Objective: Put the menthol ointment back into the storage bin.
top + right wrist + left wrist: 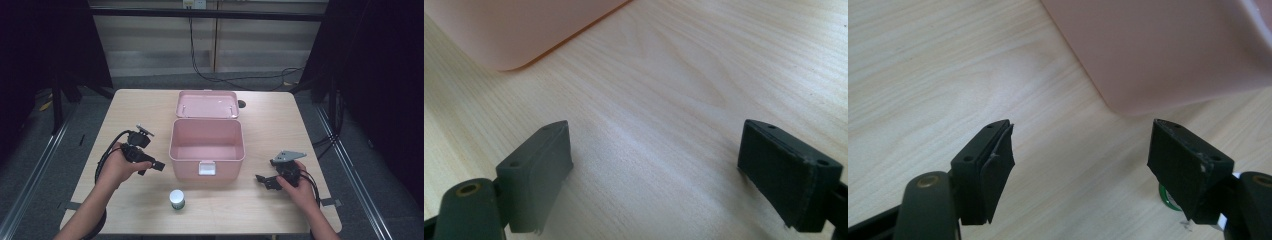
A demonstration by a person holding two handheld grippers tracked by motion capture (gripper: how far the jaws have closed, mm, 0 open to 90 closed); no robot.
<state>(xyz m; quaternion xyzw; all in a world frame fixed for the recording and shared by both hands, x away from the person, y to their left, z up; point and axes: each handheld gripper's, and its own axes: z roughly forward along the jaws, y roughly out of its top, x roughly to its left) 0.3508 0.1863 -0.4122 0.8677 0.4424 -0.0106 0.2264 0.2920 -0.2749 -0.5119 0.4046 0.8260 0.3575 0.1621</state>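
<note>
1. My left gripper [156, 165] sits in my left hand [117, 167], just off the left wall of the pink box [206, 150], with its tips aimed toward that box.
2. Its jaws stand wide apart, and between them lies only bare wood of the table [280, 125]; the pads [998, 167] press on nothing.
3. In the left gripper view the pink box [1158, 50] fills the upper right, and a sliver of the small jar [1168, 199], green at its edge, peeks out behind my right-side pad.
4. The small jar [177, 198], white-topped with a green band, stands upright on the table in front of the box, near its front left corner, apart from both my grippers.
5. The box is open, its lid [207, 104] thrown back behind it, its latch plate facing me.
6. My right gripper [260, 179] rests in my right hand [300, 187], right of the box and near the table's front right part, pointing left.
7. Its jaws are spread wide too; the right gripper view shows plain tabletop between the pads [539, 175] and a corner of the pink box [514, 30] at upper left.
</note>
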